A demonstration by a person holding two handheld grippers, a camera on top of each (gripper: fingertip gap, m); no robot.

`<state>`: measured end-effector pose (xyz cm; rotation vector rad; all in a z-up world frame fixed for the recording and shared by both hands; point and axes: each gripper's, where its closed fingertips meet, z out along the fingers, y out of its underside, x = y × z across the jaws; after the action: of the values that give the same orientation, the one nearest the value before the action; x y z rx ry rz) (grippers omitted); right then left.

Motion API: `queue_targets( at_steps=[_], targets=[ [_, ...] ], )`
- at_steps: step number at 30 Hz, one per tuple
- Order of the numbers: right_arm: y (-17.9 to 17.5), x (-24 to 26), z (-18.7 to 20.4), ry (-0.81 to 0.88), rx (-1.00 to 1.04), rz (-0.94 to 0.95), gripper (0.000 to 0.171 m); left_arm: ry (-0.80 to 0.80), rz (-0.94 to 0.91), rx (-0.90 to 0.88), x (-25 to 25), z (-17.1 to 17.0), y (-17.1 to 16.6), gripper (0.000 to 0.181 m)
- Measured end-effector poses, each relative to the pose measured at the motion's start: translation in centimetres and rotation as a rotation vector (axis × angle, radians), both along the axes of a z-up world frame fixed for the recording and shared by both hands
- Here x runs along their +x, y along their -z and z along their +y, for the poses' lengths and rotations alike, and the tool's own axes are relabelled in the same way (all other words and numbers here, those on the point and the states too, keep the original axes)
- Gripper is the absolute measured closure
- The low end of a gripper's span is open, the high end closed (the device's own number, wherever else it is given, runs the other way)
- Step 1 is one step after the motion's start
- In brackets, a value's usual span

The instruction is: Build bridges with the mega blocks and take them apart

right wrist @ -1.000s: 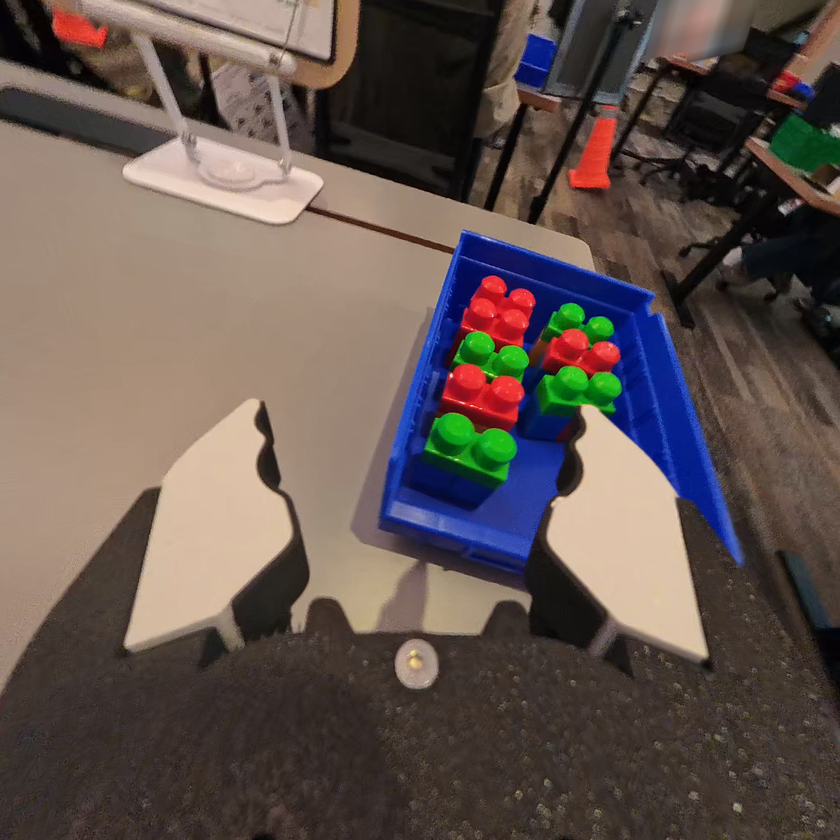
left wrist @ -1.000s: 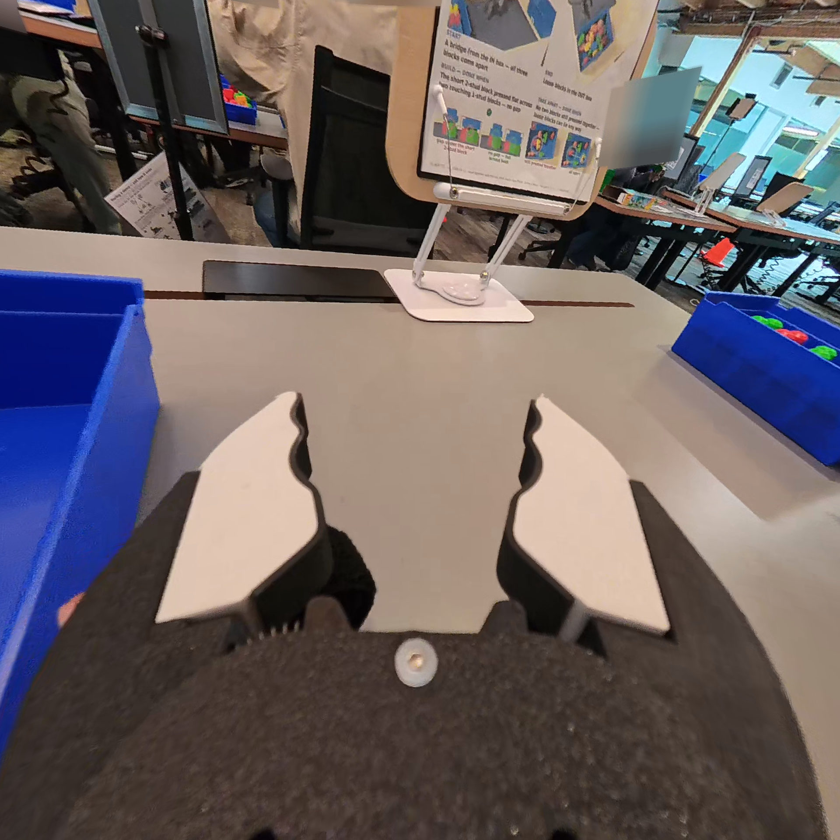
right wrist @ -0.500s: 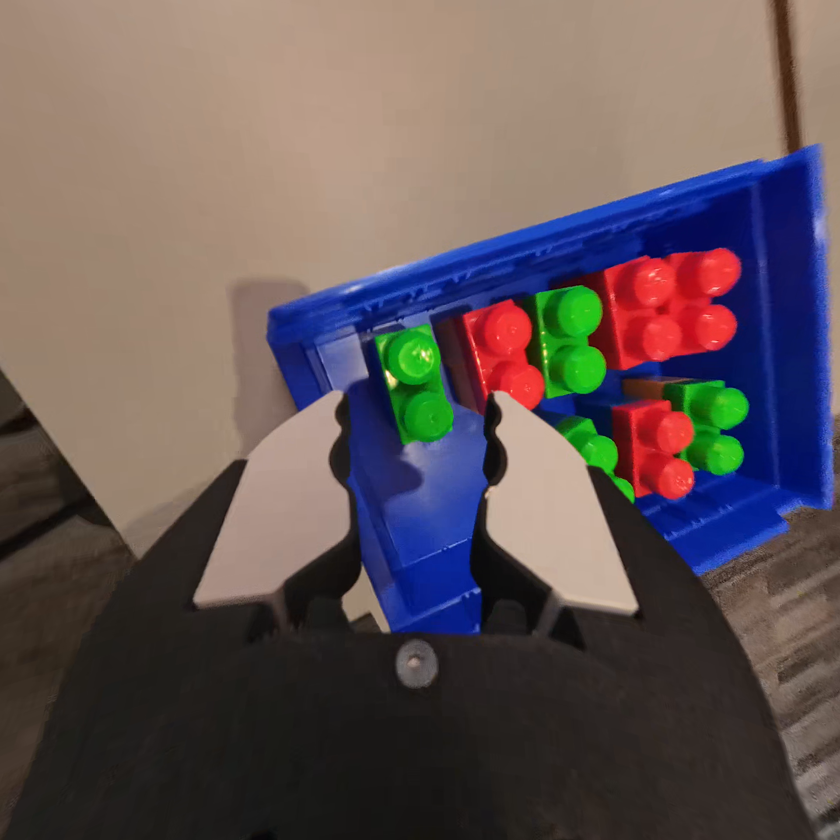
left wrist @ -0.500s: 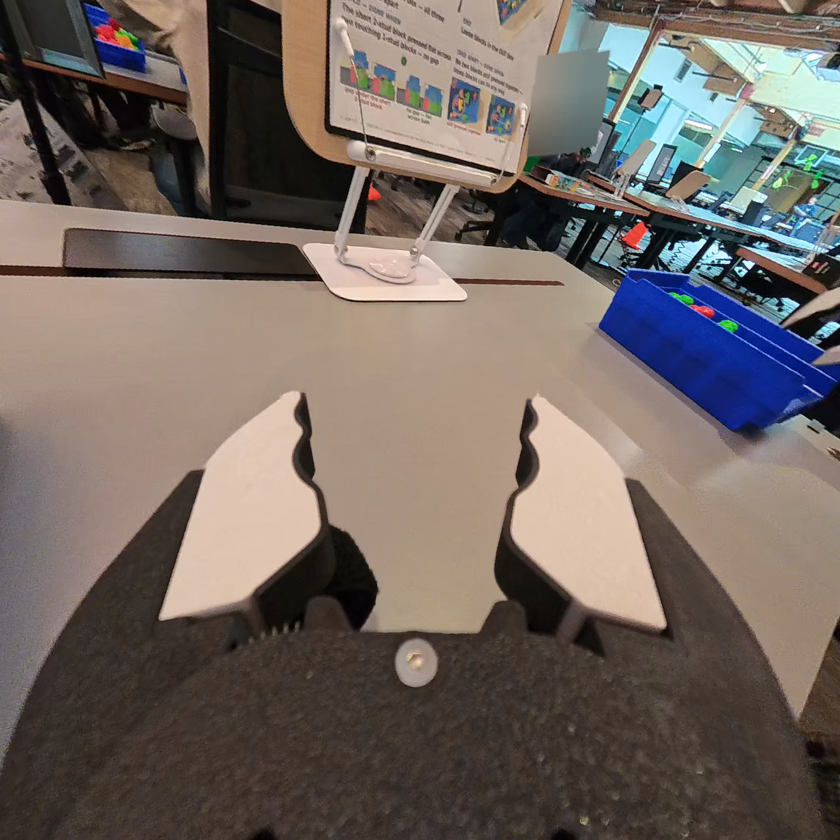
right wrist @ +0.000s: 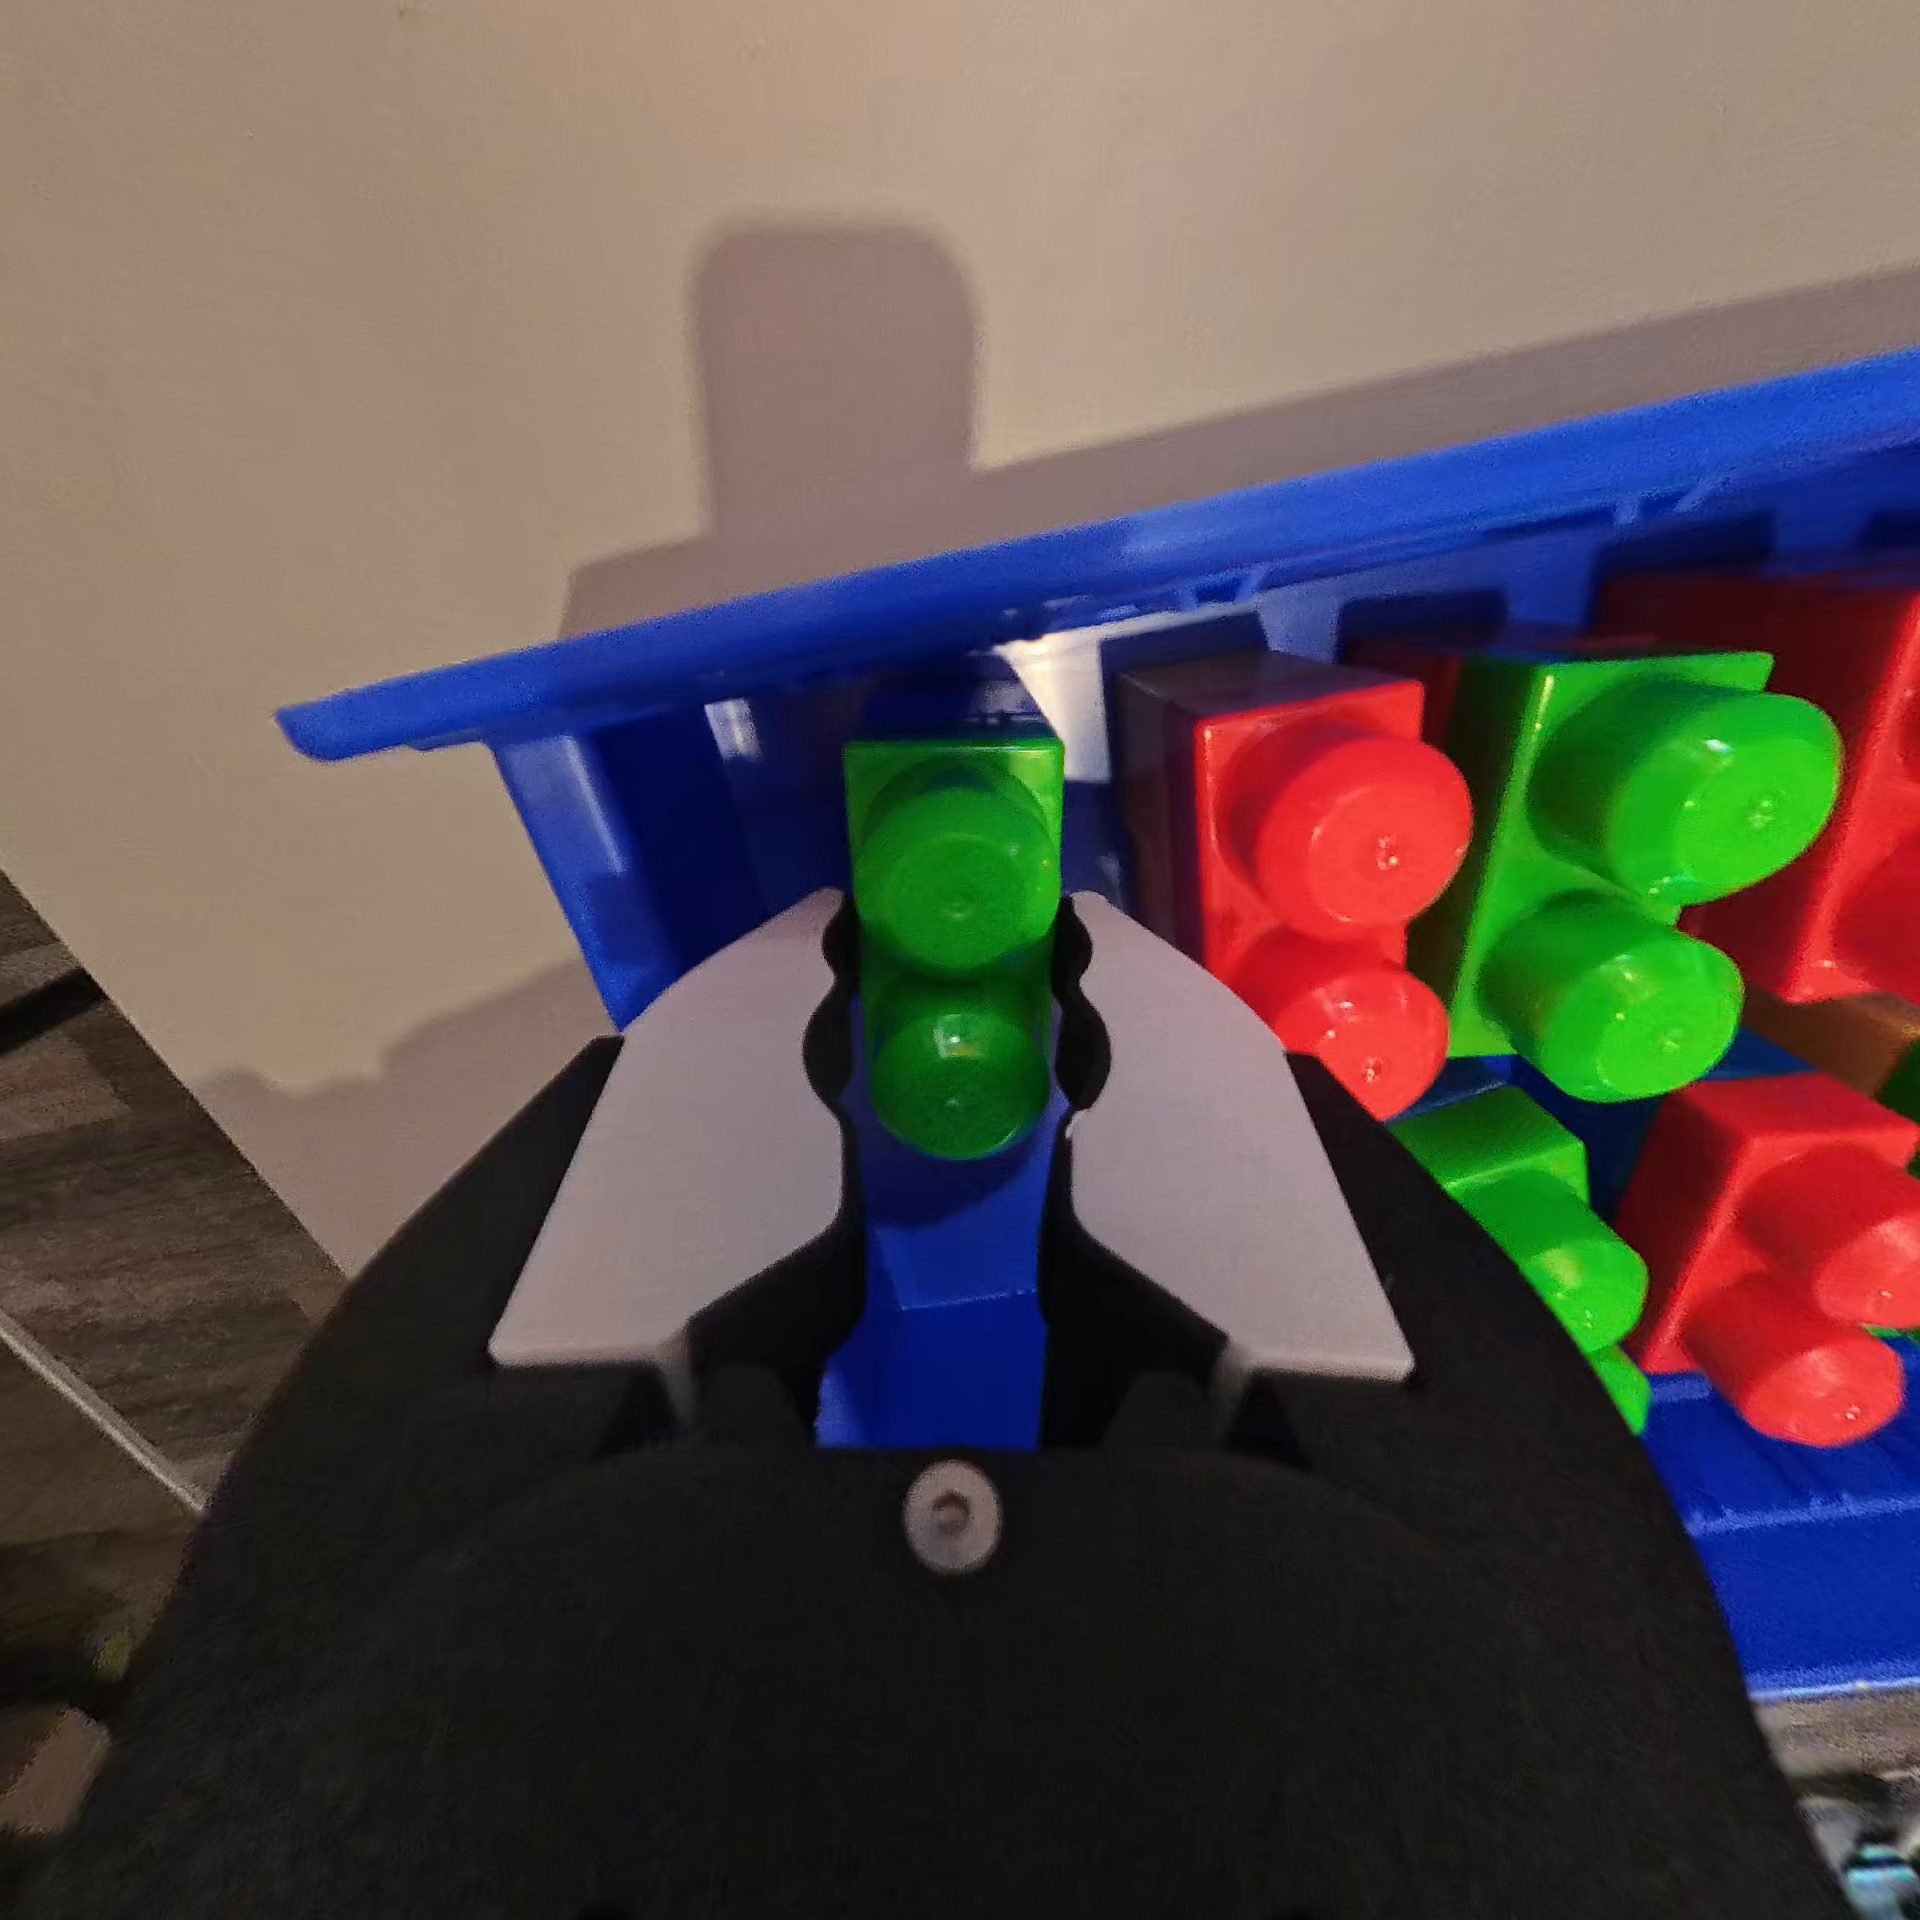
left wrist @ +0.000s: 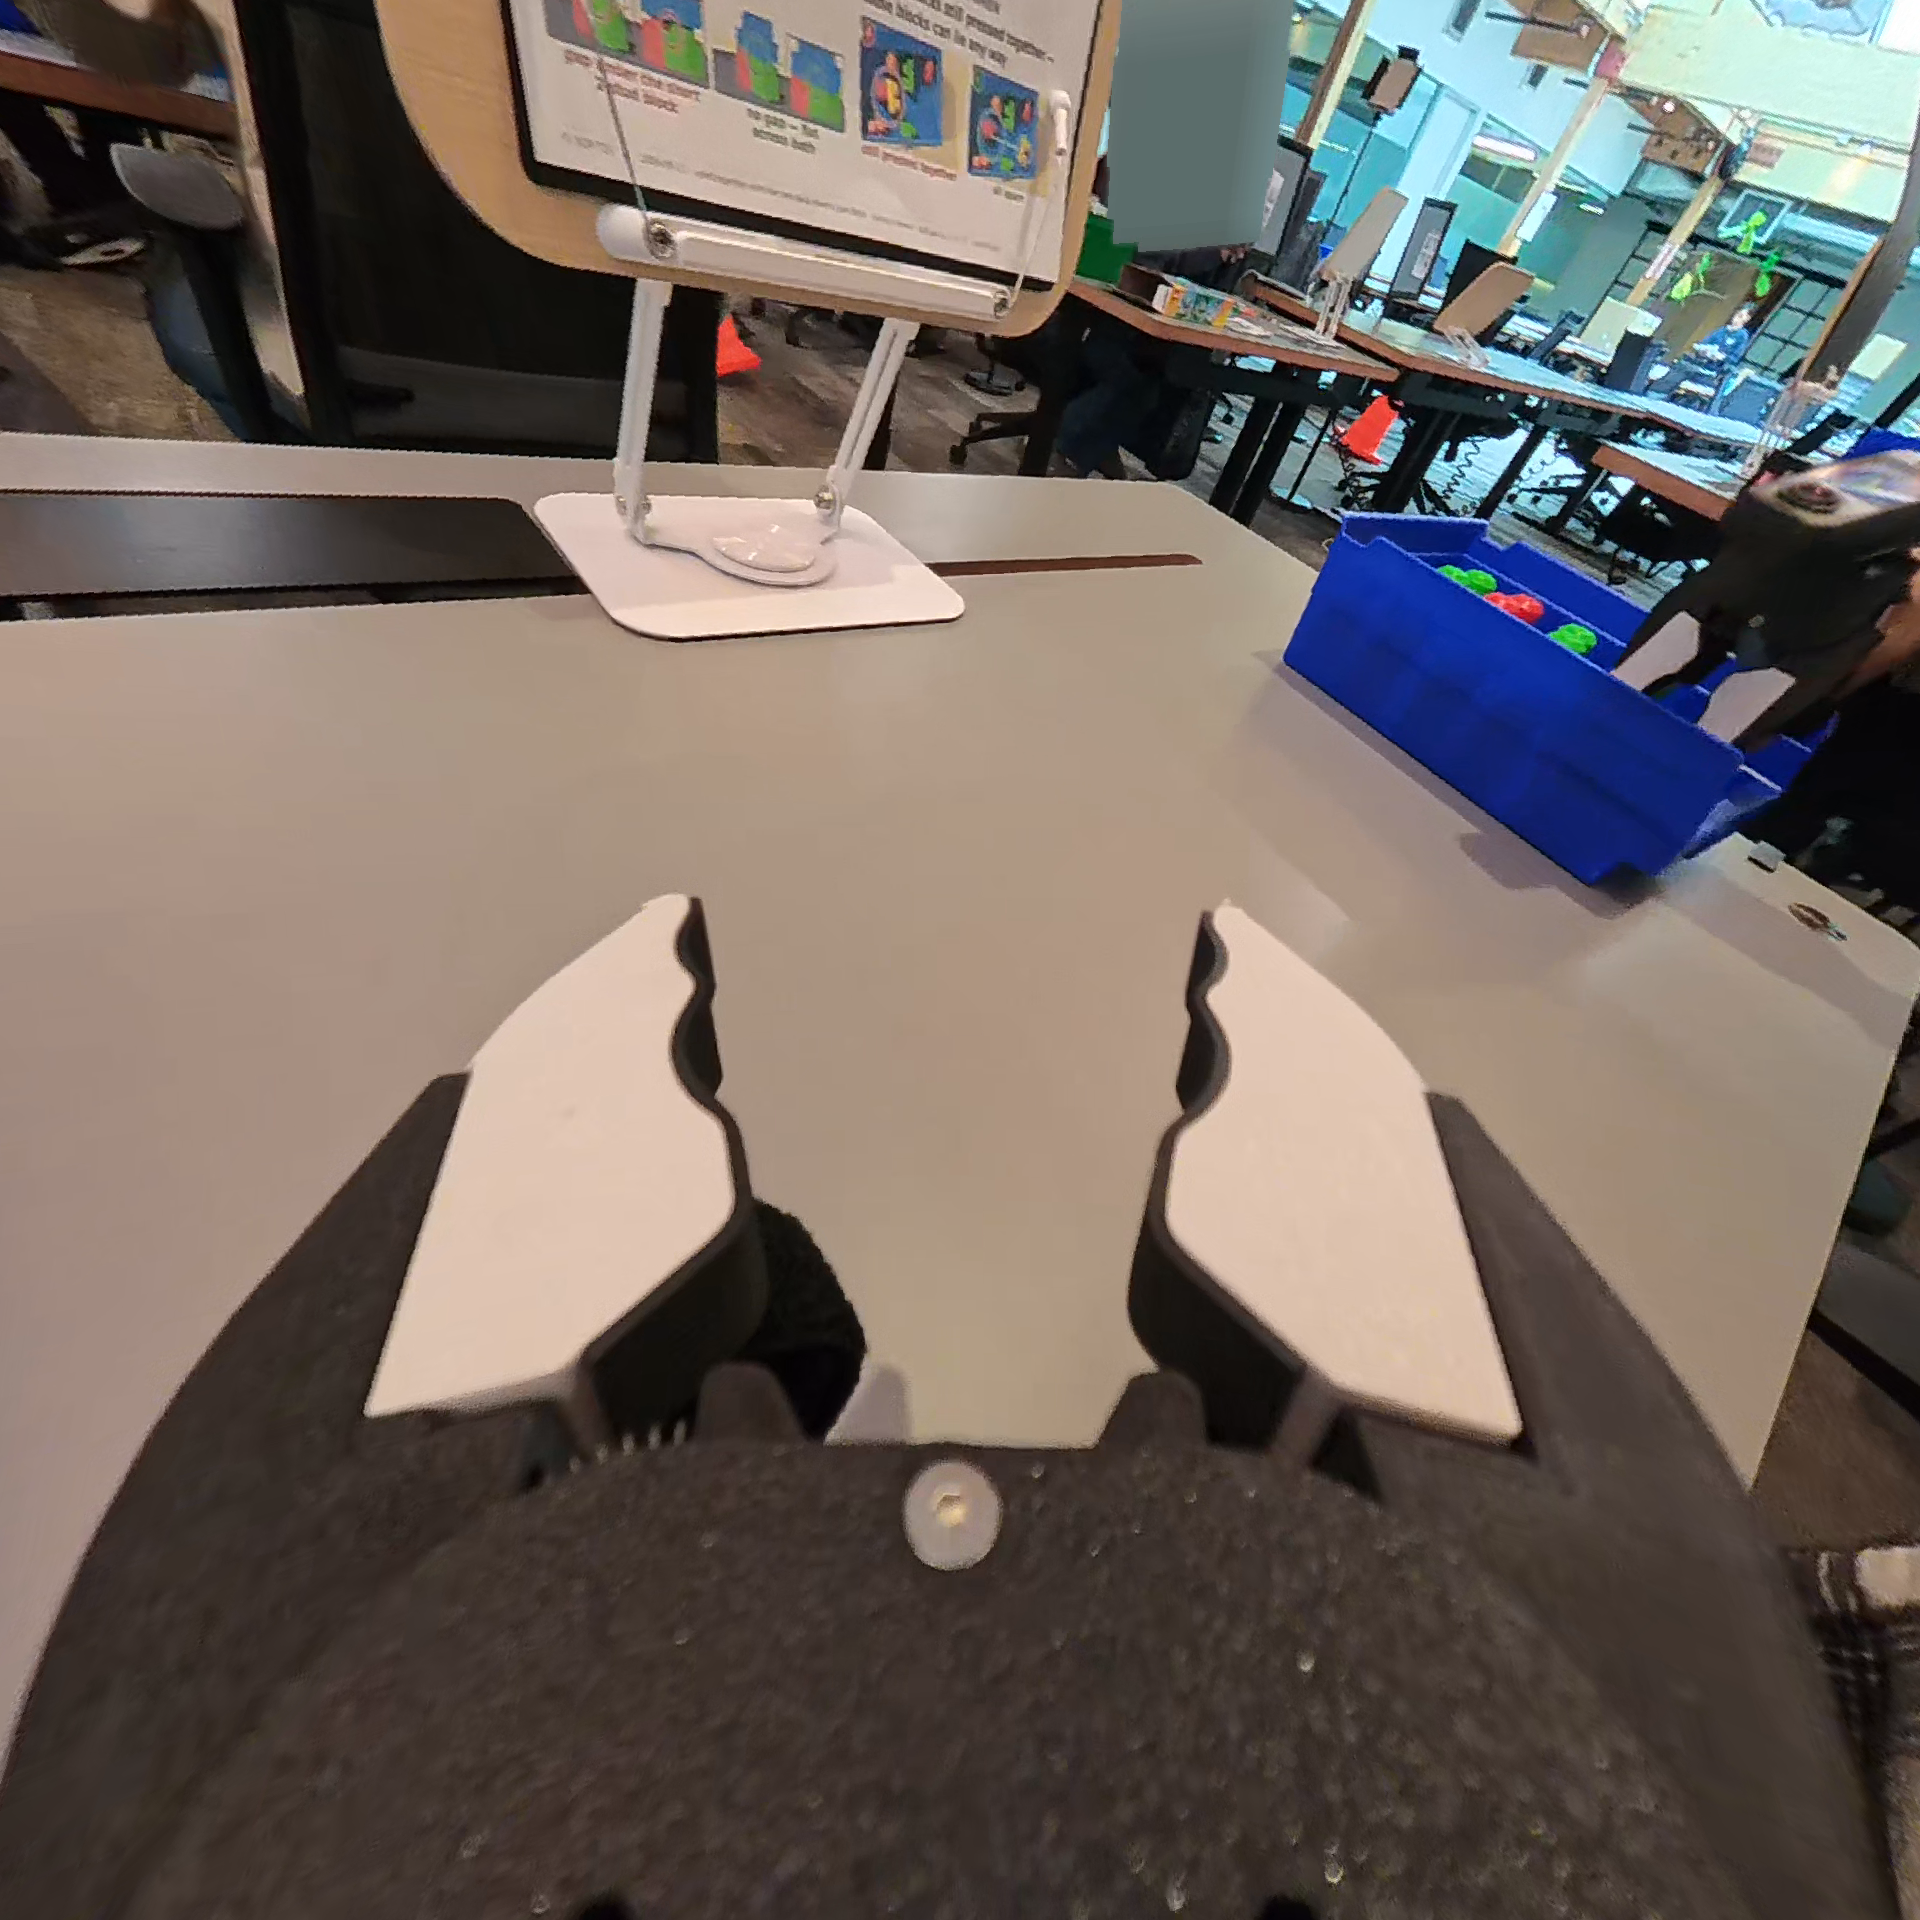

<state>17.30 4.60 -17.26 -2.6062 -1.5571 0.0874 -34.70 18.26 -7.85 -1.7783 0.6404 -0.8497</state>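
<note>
In the right wrist view my right gripper (right wrist: 956,920) reaches down into the blue bin (right wrist: 1039,592). It is shut on a green two-stud block (right wrist: 956,883) at the bin's left end, with a finger (right wrist: 727,1143) on each long side. Blue shows directly under this block. Beside it in the bin are a red block (right wrist: 1320,883), a second green block (right wrist: 1621,883) and more red and green ones. My left gripper (left wrist: 951,935) is open and empty over the bare grey table (left wrist: 520,779). The bin (left wrist: 1507,717) and the right gripper (left wrist: 1714,686) show far right in the left wrist view.
A white document stand (left wrist: 748,566) holding a picture sheet stands at the table's back middle. A dark slot (left wrist: 260,545) runs along the back. The table's right edge (left wrist: 1849,1060) lies just past the bin. Chairs, desks and orange cones are beyond.
My right gripper has dropped lower into the bin and its fingers have narrowed onto the green block. My left gripper has stayed open and its view has swung slightly right.
</note>
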Motion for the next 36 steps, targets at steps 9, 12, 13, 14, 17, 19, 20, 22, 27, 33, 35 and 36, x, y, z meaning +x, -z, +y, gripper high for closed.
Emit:
queue_targets(
  at_steps=[9,12,13,14,17,19,20,22,27,33,35,36],
  targets=[
    [-11.8,-0.8,2.0,0.286,0.285,0.262,0.136,0.2,-0.099,-0.001,3.6,-2.4,-0.4,0.088],
    [-16.4,-5.3,2.9,0.333,0.401,0.454,0.136,0.331,-0.253,-0.041,6.2,-3.4,-2.4,0.092],
    [-17.3,-7.7,3.3,0.352,0.419,0.55,0.136,0.379,-0.298,-0.051,7.4,-3.7,-3.2,0.094],
    [-17.9,-10.5,3.4,0.347,0.415,0.658,0.136,0.43,-0.332,-0.056,8.7,-4.0,-4.1,0.094],
    [-17.7,-18.4,4.0,0.33,0.369,0.911,0.136,0.583,-0.34,-0.066,13.2,-5.3,-5.3,0.095],
    [-16.5,-22.9,4.2,0.304,0.314,1.014,0.137,0.674,-0.306,-0.073,15.9,-6.4,-5.4,0.089],
    [-15.6,-24.9,4.1,0.278,0.278,1.037,0.137,0.711,-0.282,-0.069,16.9,-6.8,-5.3,0.089],
    [-14.0,-27.9,4.3,0.241,0.244,1.057,0.137,0.771,-0.255,-0.068,18.2,-7.4,-5.2,0.091],
    [-12.1,-32.1,5.0,0.211,0.144,1.185,0.137,0.867,-0.269,-0.13,18.4,-7.7,-4.5,0.109],
    [-11.8,-34.4,5.2,0.174,0.08,1.307,0.137,0.948,-0.283,-0.237,17.5,-8.2,-3.4,0.145],
    [-11.6,-34.6,5.2,0.163,0.069,1.318,0.137,0.935,-0.256,-0.232,17.2,-8.2,-3.3,0.145],
    [-11.6,-34.7,5.2,0.153,0.074,1.319,0.137,0.929,-0.229,-0.214,17.0,-8.2,-3.1,0.146]
  ],
)
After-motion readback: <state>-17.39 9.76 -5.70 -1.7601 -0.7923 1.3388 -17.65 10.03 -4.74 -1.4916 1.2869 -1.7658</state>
